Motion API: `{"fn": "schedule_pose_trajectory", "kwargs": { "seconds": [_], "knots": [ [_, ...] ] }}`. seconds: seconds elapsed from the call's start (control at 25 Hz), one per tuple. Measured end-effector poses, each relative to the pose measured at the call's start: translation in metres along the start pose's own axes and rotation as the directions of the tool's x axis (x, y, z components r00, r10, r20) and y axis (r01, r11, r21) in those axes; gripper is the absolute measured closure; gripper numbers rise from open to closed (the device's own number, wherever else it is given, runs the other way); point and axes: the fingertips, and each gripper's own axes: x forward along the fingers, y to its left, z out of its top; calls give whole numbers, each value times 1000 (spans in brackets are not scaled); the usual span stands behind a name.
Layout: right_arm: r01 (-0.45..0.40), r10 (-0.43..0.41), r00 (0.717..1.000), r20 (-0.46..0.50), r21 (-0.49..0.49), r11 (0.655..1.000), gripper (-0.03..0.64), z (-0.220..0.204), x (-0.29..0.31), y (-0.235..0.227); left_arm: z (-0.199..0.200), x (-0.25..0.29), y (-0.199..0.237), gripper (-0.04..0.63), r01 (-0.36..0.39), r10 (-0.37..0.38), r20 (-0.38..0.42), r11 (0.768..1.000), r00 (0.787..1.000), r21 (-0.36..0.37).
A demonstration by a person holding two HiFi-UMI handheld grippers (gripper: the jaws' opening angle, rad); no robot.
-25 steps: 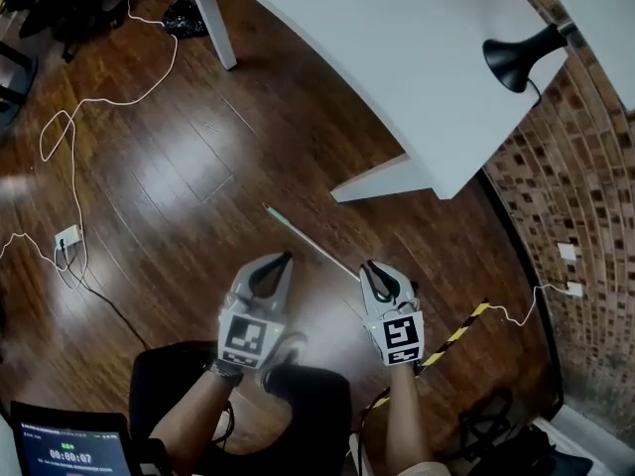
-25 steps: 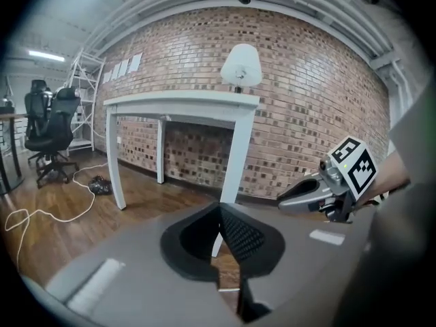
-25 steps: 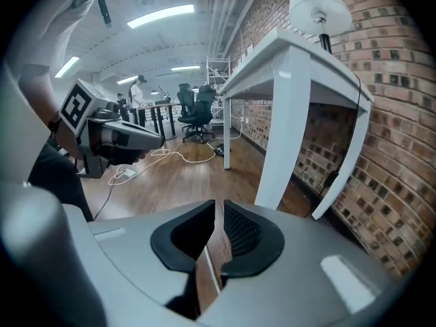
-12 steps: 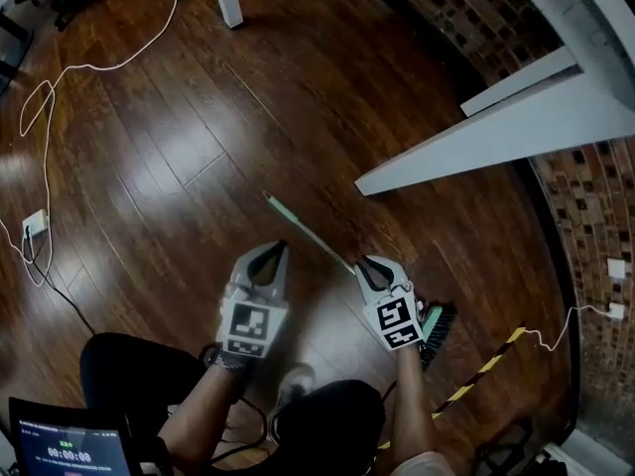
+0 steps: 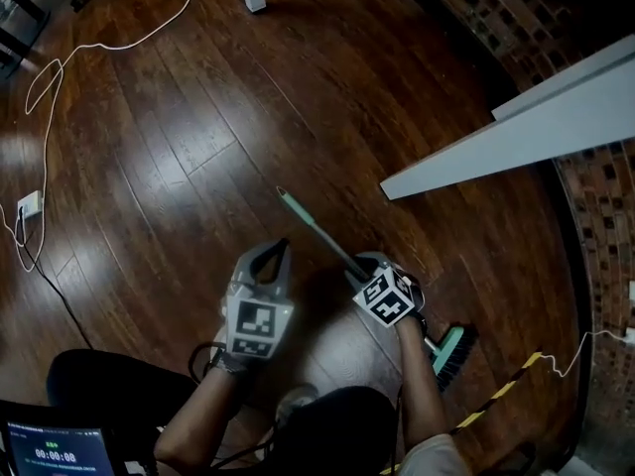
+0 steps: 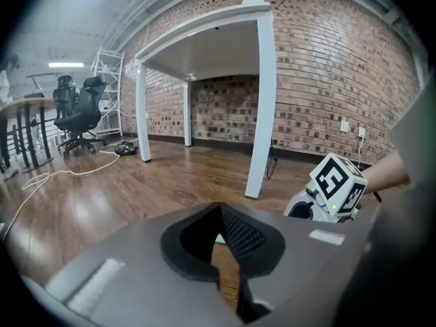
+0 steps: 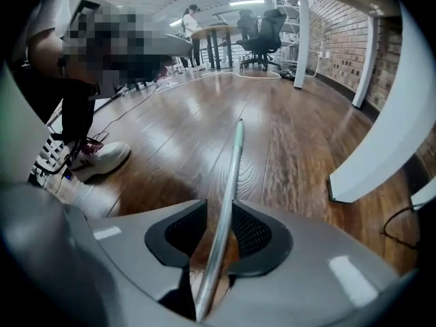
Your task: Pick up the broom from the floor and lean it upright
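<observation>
The broom lies flat on the wood floor; its pale green handle (image 5: 308, 224) runs down-right to a teal head with black bristles (image 5: 451, 350). My right gripper (image 5: 361, 268) points steeply down over the handle's middle. In the right gripper view the handle (image 7: 235, 155) runs between the jaws of that gripper (image 7: 219, 211). The jaws have just been opening, and the pads stand off the handle. My left gripper (image 5: 286, 244) hangs to the handle's left, apart from it, fingertips together and holding nothing (image 6: 219, 210). From the left gripper view I see the right gripper's marker cube (image 6: 335, 182).
A white table leg (image 5: 496, 137) crosses the upper right before a brick wall (image 5: 605, 216). A white cable (image 5: 60, 67) and a floor socket (image 5: 30, 204) lie at left. Yellow-black striped tape (image 5: 496, 397) lies by the brush. The person's shoe (image 7: 95, 162) is close by.
Both grippers have sunk toward the floor. The right one has tipped downward over the handle, and its jaws now straddle it. The brush head has come into view.
</observation>
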Motion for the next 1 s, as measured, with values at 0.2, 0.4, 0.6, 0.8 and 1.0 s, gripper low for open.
{"fn": "schedule_pose_trajectory", "kwargs": {
  "seconds": [0.2,0.4,0.6,0.8,1.0],
  "knots": [
    [-34,32,995,-93,-30,999,482,12,34,-17,-12,-1,16,595,-39,39,-13,999,999,-32],
    [-104,98,976,-193,-20,994,475,12,55,-13,-7,-8,32,595,-59,60,11,997,998,-51],
    [-115,100,958,-267,-41,992,486,10,61,-11,-6,-10,49,595,-91,92,15,995,996,-49],
    [-63,69,962,-263,30,998,509,14,61,-13,-7,-10,54,595,-100,101,11,993,995,-55],
    [35,-22,983,-184,70,997,519,10,43,-21,1,-9,52,595,-89,91,37,995,995,-55]
  ]
}}
